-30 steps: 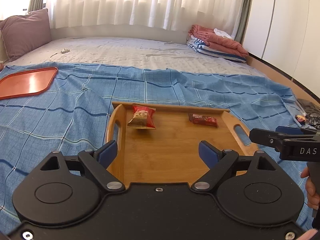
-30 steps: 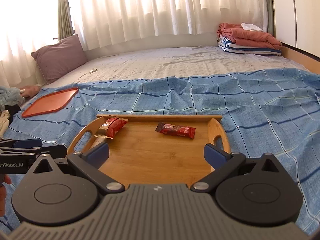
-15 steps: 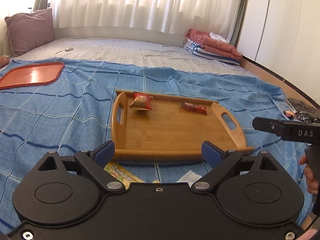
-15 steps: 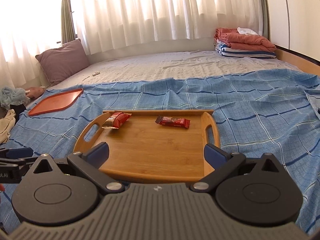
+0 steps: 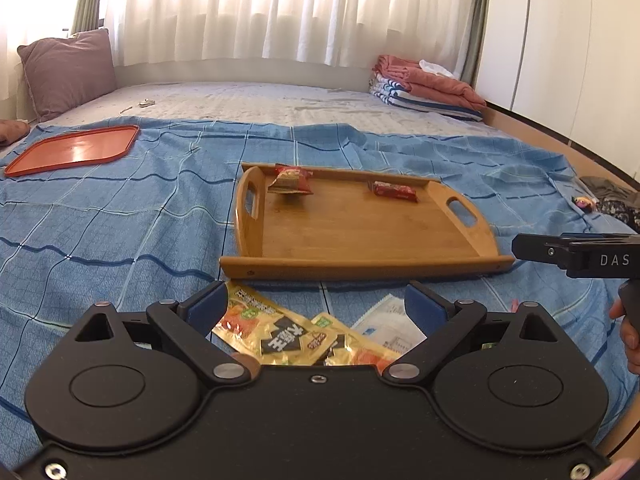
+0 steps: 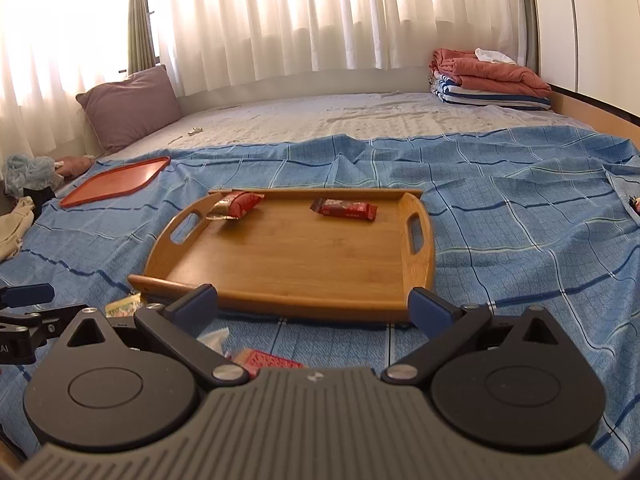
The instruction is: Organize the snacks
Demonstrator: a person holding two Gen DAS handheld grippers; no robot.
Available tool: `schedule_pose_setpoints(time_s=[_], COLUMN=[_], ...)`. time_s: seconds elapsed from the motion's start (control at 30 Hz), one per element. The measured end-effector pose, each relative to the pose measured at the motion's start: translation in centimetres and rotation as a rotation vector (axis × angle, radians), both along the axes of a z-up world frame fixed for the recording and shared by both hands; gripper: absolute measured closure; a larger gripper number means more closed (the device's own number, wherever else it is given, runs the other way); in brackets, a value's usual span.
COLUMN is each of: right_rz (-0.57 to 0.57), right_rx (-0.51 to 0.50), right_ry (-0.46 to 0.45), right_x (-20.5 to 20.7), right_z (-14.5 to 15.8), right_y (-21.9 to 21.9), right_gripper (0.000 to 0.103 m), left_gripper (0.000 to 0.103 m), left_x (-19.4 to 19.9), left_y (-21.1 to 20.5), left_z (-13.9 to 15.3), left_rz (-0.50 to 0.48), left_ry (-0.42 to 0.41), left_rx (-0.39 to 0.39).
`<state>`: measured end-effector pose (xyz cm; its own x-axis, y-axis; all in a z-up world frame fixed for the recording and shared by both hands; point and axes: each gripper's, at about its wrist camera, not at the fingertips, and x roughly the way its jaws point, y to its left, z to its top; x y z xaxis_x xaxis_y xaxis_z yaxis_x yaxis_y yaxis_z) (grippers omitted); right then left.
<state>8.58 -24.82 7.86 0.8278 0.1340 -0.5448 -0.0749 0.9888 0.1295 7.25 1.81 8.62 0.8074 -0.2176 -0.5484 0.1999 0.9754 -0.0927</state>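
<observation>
A wooden tray (image 5: 360,236) (image 6: 300,264) lies on the blue checked sheet. At its far side sit a red snack packet (image 5: 290,180) (image 6: 238,204) and a red bar (image 5: 394,191) (image 6: 345,209). My left gripper (image 5: 316,304) is open, hovering over yellow snack packets (image 5: 276,330) and a white packet (image 5: 394,328) on the sheet in front of the tray; nothing is gripped. My right gripper (image 6: 314,306) is open too, above a red packet (image 6: 266,360) near the tray's front edge. Each gripper shows at the edge of the other's view.
An orange tray (image 5: 74,150) lies at the left on the sheet. A purple pillow (image 5: 68,68) and folded blankets (image 5: 424,84) sit at the back. Dark clothes (image 5: 612,200) lie at the right edge. A hand (image 5: 630,336) holds the right gripper.
Both grippers have pulled back from over the wooden tray toward the near side. Loose packets on the sheet have come into view beneath them. The left jaws stand slightly wider.
</observation>
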Motion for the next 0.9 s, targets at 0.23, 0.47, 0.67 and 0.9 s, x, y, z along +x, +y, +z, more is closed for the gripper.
schedule_pose_setpoints(time_s=[0.23, 0.47, 0.67, 0.9], right_rz=[-0.012, -0.022, -0.014, -0.051], right_rx=[-0.038, -0.071, -0.068, -0.044], right_ry=[0.053, 0.099, 0.108, 0.093], right_x=[-1.1, -2.0, -2.7, -3.3], right_z=[-2.7, -5.2, -6.4, -7.3], right_y=[-0.6, -1.0, -1.4, -2.1], right_gripper=[0.000, 0.000, 0.000, 0.005], left_gripper=[0.008, 0.008, 0.008, 0.011], left_x=[-1.4, -2.1, -2.0, -1.7], left_y=[-1.1, -2.0, -2.7, -2.1], left_z=[-2.6, -4.7, -5.5, -6.4], left_rz=[-0.030, -0.048, -0.046, 0.083], left_ry=[0.032, 0.077, 0.103, 0.151], left_rx=[0.025, 0.035, -0.007, -0.184])
